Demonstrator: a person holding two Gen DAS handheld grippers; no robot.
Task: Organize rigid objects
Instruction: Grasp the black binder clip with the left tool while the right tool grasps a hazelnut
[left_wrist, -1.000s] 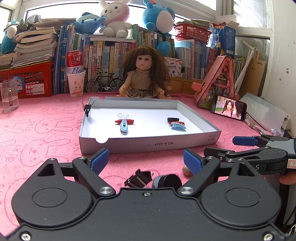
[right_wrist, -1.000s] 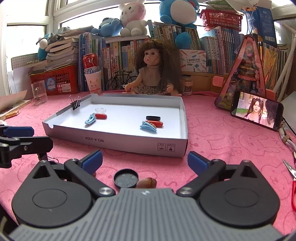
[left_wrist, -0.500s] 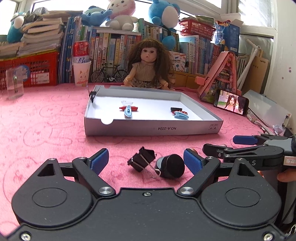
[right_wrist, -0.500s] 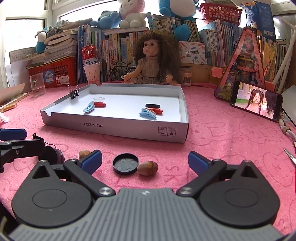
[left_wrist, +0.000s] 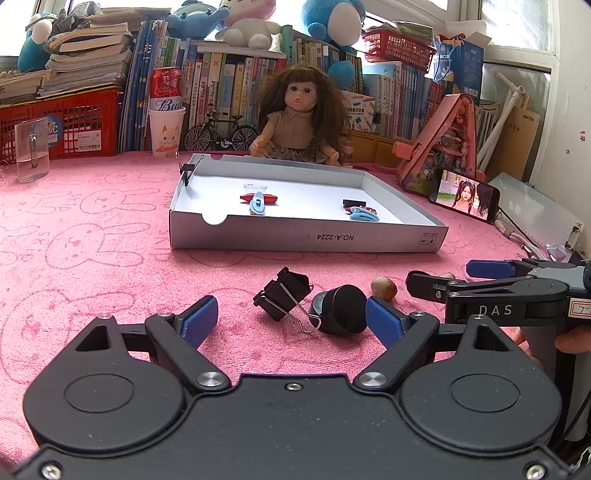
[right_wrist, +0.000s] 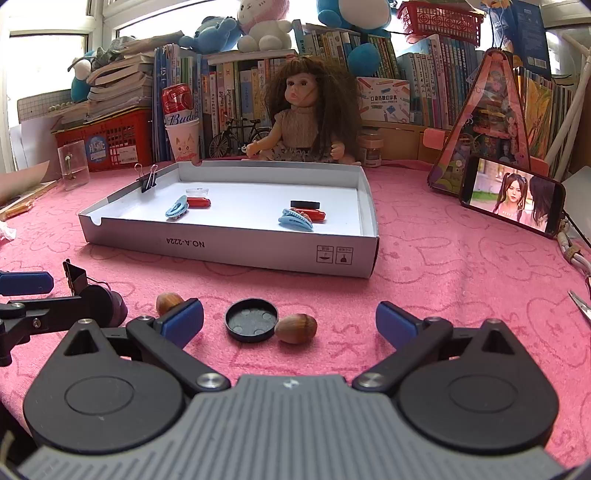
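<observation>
- Both tongs are seen wide apart and empty: the left gripper (left_wrist: 291, 319) is held low over the pink cloth with a black binder clip (left_wrist: 284, 298) and a dark round cap (left_wrist: 340, 309) lying between its blue pads, untouched; the right gripper (right_wrist: 289, 319) is held the same way, with a shallow black lid (right_wrist: 252, 325) and a hazelnut (right_wrist: 296, 328) between its pads.
- Part of the sorting can be judged done: inside the white box (right_wrist: 229, 245), at the centre of the right wrist view, two groups are laid out. A blue hair clip (right_wrist: 177, 209), a red piece and a clear lid are at the left of the box floor; a second blue clip (right_wrist: 294, 222), a red piece and a black disc are at the right.
- One binder clip (right_wrist: 147, 180) is clamped on the box's left wall.
- Left outside, at the lower centre of both views, are the binder clip, the cap, the lid and two hazelnuts, the second (right_wrist: 168, 302) beside the right gripper's left pad.
- No item is yet gripped, so several transfers are judged to remain.
</observation>
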